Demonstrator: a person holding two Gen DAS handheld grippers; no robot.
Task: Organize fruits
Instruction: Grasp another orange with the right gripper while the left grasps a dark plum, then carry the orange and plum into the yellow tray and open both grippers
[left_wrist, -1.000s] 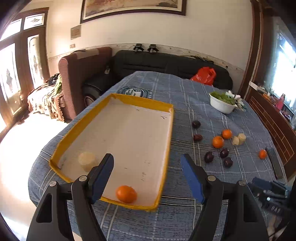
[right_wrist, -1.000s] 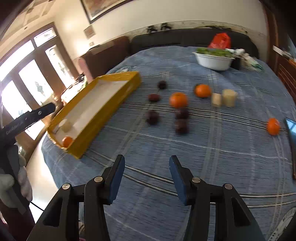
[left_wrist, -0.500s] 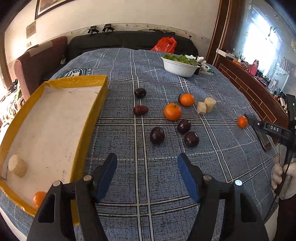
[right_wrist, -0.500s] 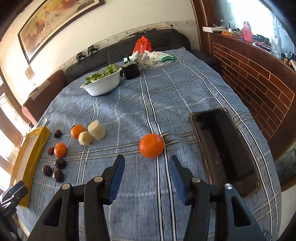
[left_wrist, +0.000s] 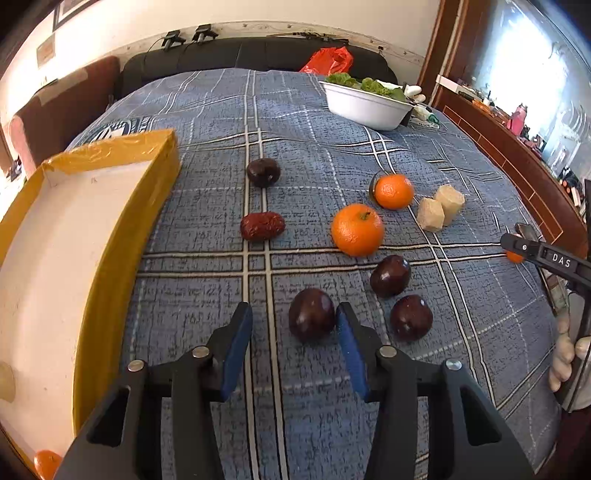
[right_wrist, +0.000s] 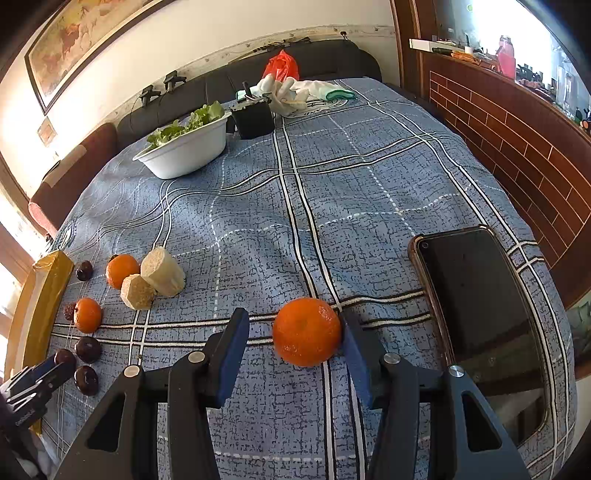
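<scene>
My left gripper (left_wrist: 293, 325) is open around a dark plum (left_wrist: 311, 319), which lies against the right finger on the blue cloth. Two more plums (left_wrist: 390, 276) (left_wrist: 411, 317), two oranges (left_wrist: 357, 229) (left_wrist: 394, 191), a red date (left_wrist: 262, 226), a dark fruit (left_wrist: 263, 172) and two pale chunks (left_wrist: 439, 207) lie beyond. The yellow tray (left_wrist: 110, 258) at the left holds an orange (left_wrist: 46, 463) and a pale chunk (left_wrist: 5, 380). My right gripper (right_wrist: 293, 328) is open around a lone orange (right_wrist: 306, 331), which touches the right finger.
A white bowl of greens (left_wrist: 365, 103) stands at the back of the table. A black phone (right_wrist: 480, 314) lies just right of the right gripper. A black box (right_wrist: 254, 119) and white gloves (right_wrist: 288, 92) sit at the far end. The table edge is close behind both grippers.
Both grippers have moved forward and down. The left one now straddles the nearest plum, and the right one now straddles the lone orange. Both jaws stay open.
</scene>
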